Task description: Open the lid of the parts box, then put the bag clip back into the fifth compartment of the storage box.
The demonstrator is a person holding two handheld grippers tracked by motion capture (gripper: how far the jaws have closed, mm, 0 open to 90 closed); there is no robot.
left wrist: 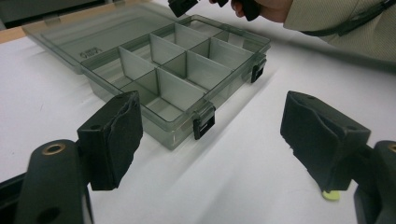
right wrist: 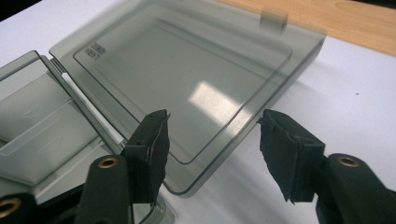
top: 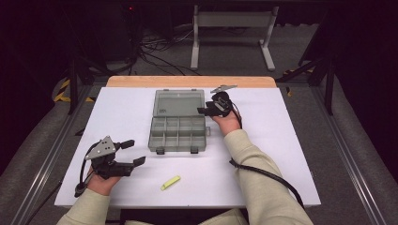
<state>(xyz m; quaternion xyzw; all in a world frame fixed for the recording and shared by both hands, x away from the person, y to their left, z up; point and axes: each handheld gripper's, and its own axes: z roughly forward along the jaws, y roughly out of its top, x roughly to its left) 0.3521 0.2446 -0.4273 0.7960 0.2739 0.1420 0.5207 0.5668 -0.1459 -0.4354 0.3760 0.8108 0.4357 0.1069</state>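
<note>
Left gripper [top: 133, 152] rests on the white table [top: 281, 154] with its jaws spread and nothing between them, near the box's front latches. To its right lies a small yellow piece [top: 171, 182]. Further right sits the grey compartment box [top: 178, 132], empty, with its lid [right wrist: 187, 84] folded flat back. Right gripper [top: 205, 111] hangs spread at the lid's right edge, pinching nothing. Opening looks finished; next probably comes fetching the yellow piece for a compartment.

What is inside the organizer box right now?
The organizer box lies open; the compartments that show hold only grey dividers and bare floors. Its far right corner is covered by the right hand-held gripper.
</note>
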